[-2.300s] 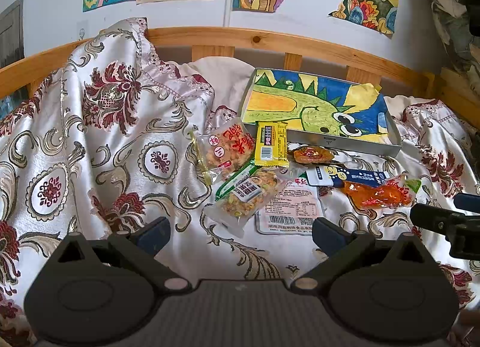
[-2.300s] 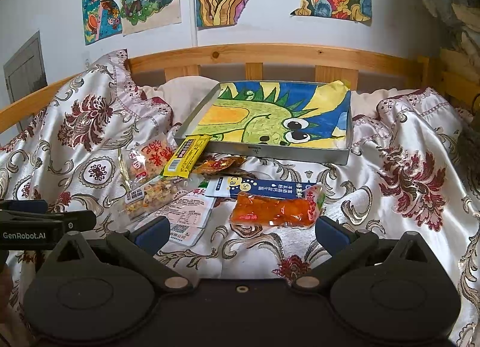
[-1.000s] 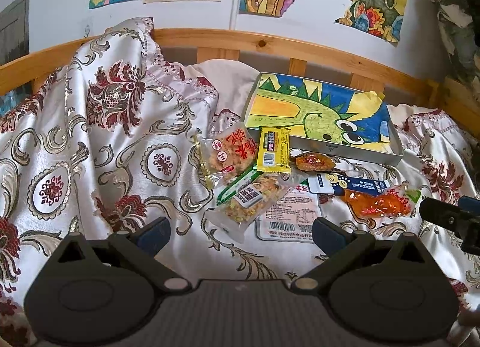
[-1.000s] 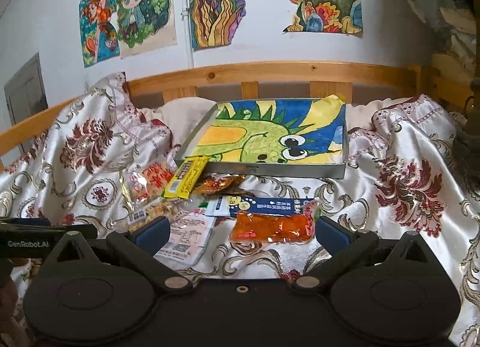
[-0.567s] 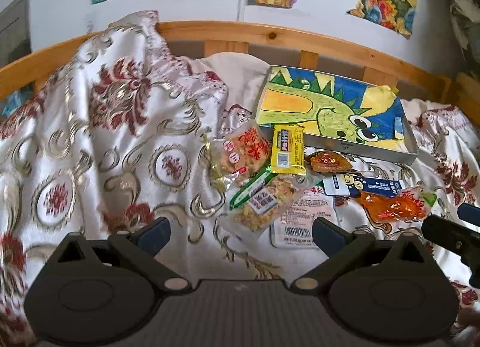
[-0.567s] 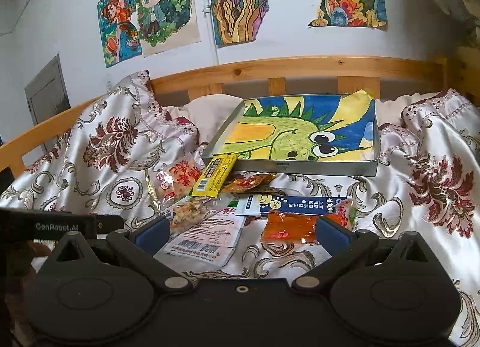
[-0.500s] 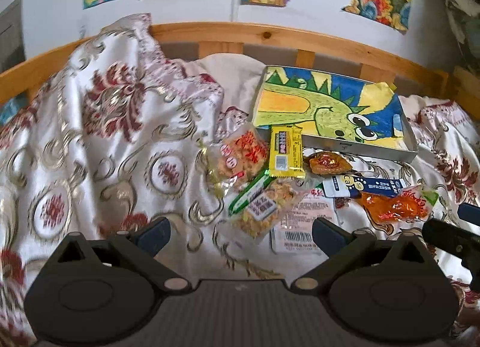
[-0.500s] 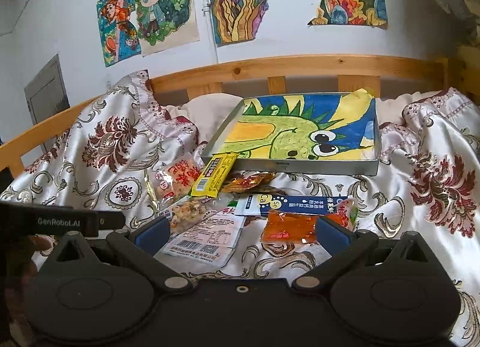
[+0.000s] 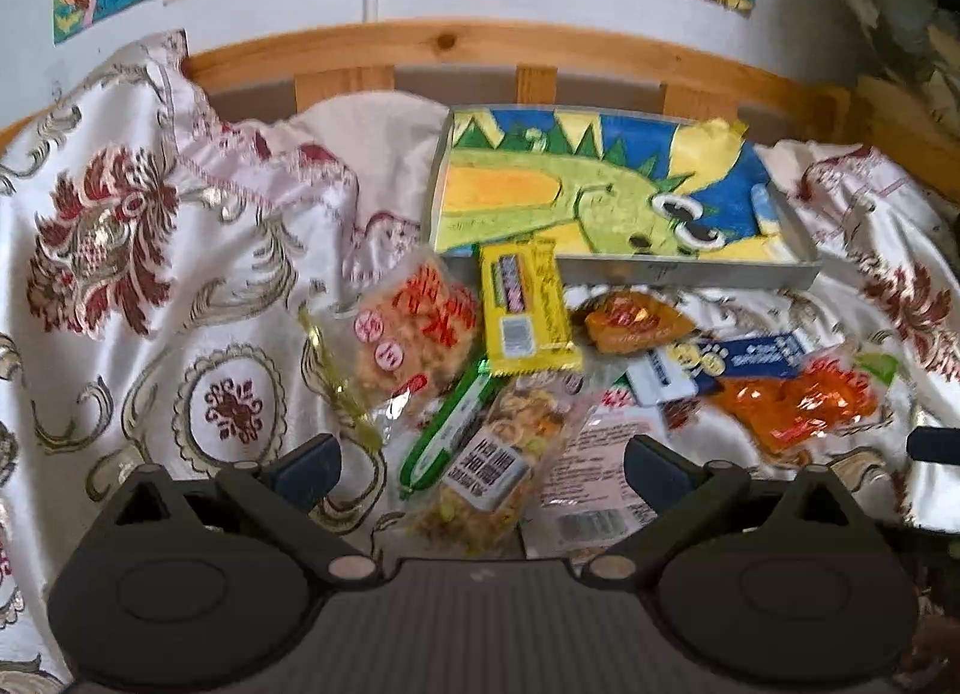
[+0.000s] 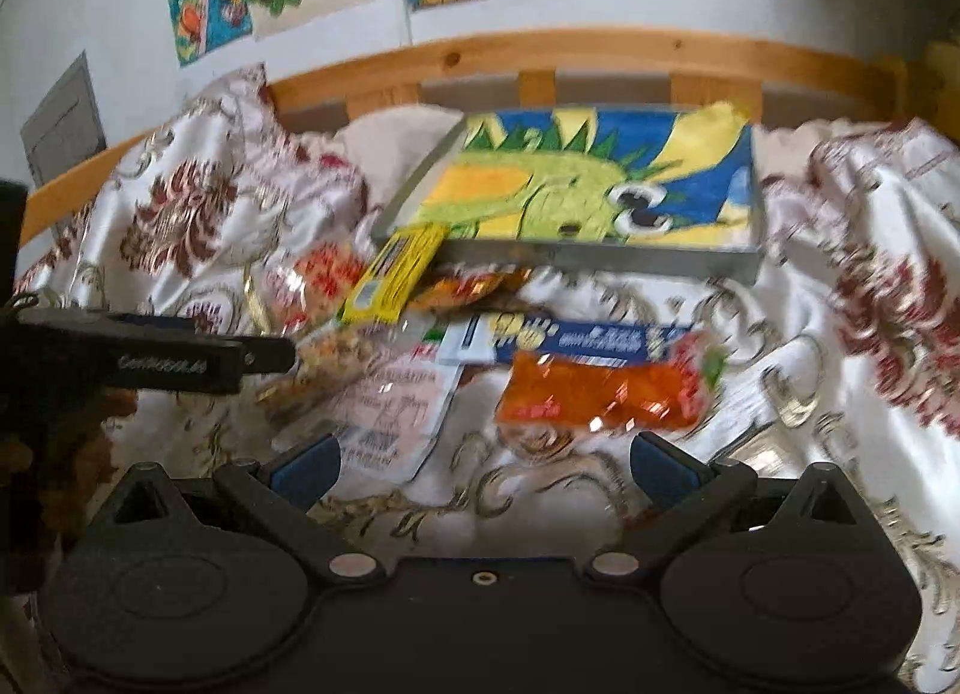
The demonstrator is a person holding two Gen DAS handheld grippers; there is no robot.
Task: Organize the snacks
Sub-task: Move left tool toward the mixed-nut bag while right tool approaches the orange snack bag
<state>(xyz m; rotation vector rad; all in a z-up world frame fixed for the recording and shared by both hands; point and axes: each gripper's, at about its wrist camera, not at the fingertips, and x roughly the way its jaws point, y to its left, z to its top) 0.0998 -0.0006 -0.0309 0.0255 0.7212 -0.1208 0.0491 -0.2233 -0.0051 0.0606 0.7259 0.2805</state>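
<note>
- Left gripper (image 9: 480,463): jaws spread wide, empty, over the clear mixed-nut packet (image 9: 480,478).
- Yellow wrapped bar (image 9: 525,313) leans on the shallow grey dinosaur-lined box (image 9: 690,273).
- Right gripper (image 10: 483,463): jaws wide, empty, near the orange snack pouch (image 10: 600,391).

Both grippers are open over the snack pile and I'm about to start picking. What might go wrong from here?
1. The packets overlap: the yellow bar lies across the tray edge and neighbouring packs, so one grab may drag others.
2. The nut mix bag sits on the flat white packet, between the left gripper fingers; both may get pinched.
3. The satin bedspread is rumpled under the right gripper; fabric might get caught with the orange packet.
</note>
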